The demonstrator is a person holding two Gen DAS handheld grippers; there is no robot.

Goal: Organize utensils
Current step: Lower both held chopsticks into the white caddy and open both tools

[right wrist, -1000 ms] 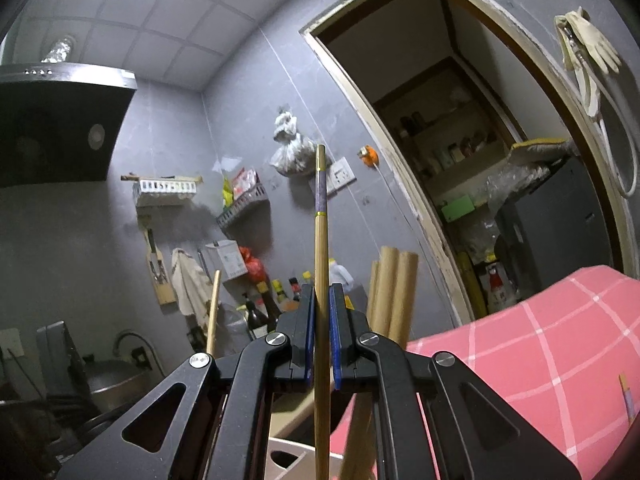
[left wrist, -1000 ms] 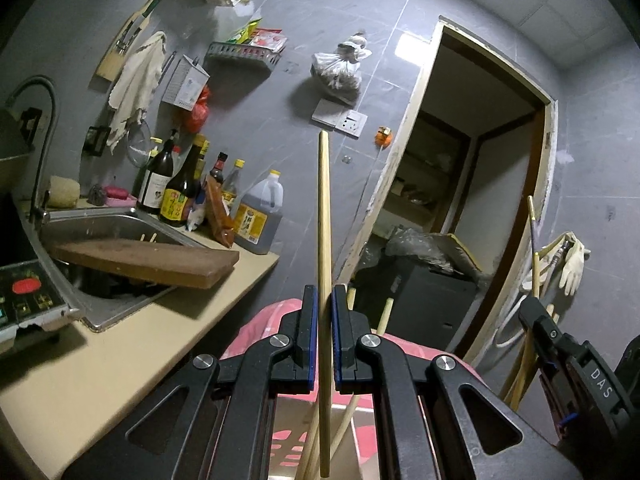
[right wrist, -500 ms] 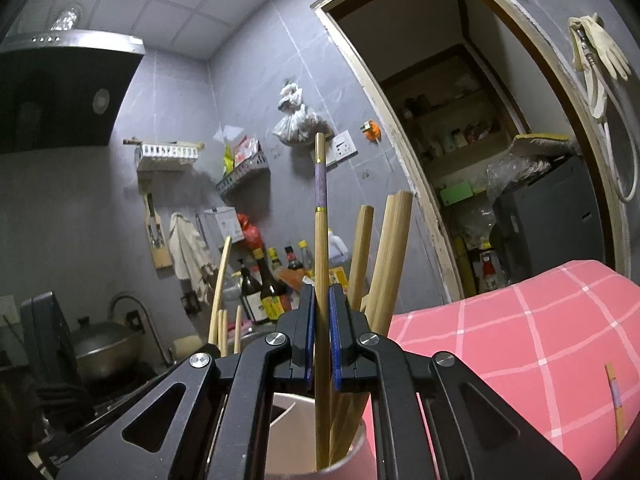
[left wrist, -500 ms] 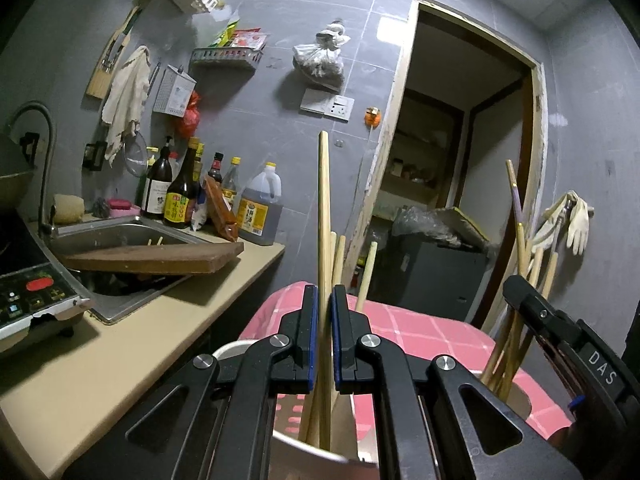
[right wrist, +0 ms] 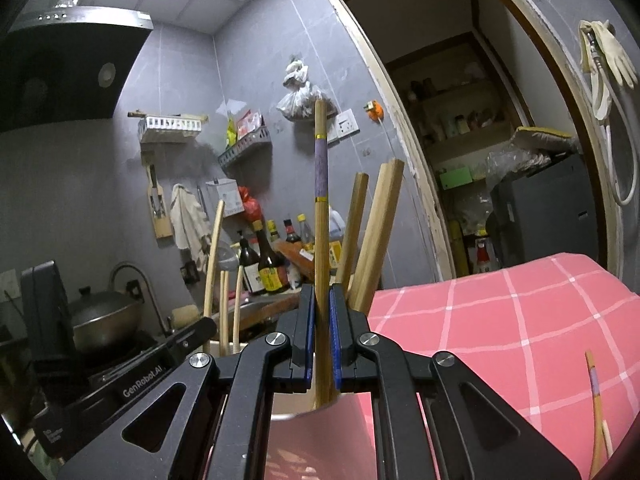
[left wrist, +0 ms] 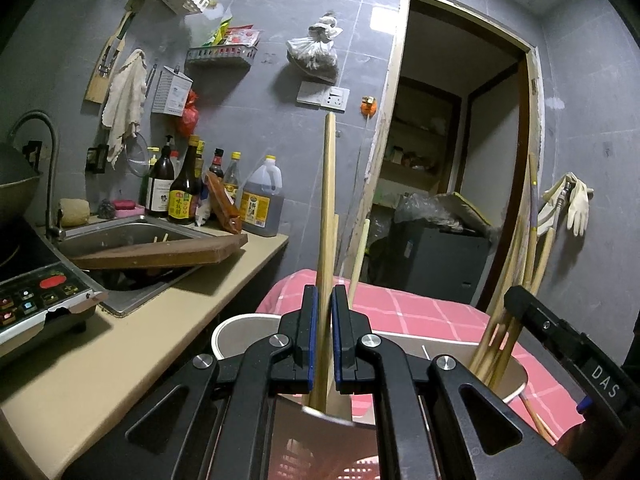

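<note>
Where a second ago the left wrist view showed only the pink-checked cloth under the plain wooden chopstick (left wrist: 327,216), a white holder's rim (left wrist: 240,322) now sits right beneath the left gripper (left wrist: 322,340), and the stick's lower end drops behind that rim, so it looks to have come down into the cup. The right wrist view tells the same story: the purple-banded chopstick (right wrist: 321,216) held by the right gripper (right wrist: 321,344) now stands among other wooden chopsticks (right wrist: 378,236), whose tops have risen into view around it. Both sets of fingers are clenched tight on their sticks, blue pads pressed to either side of the shaft. I judge each stick is lowered about as far as it needs to go and that letting go is the next step, though the cup floors are hidden and I cannot tell whether the tips touch bottom. Each stick's long axis runs near upright: the left one leans slightly toward the right at its top, the right one stands straight with its banded end up. One more banded chopstick (right wrist: 596,400) lies on the checked desk cloth (right wrist: 500,320), not yet collected.
</note>
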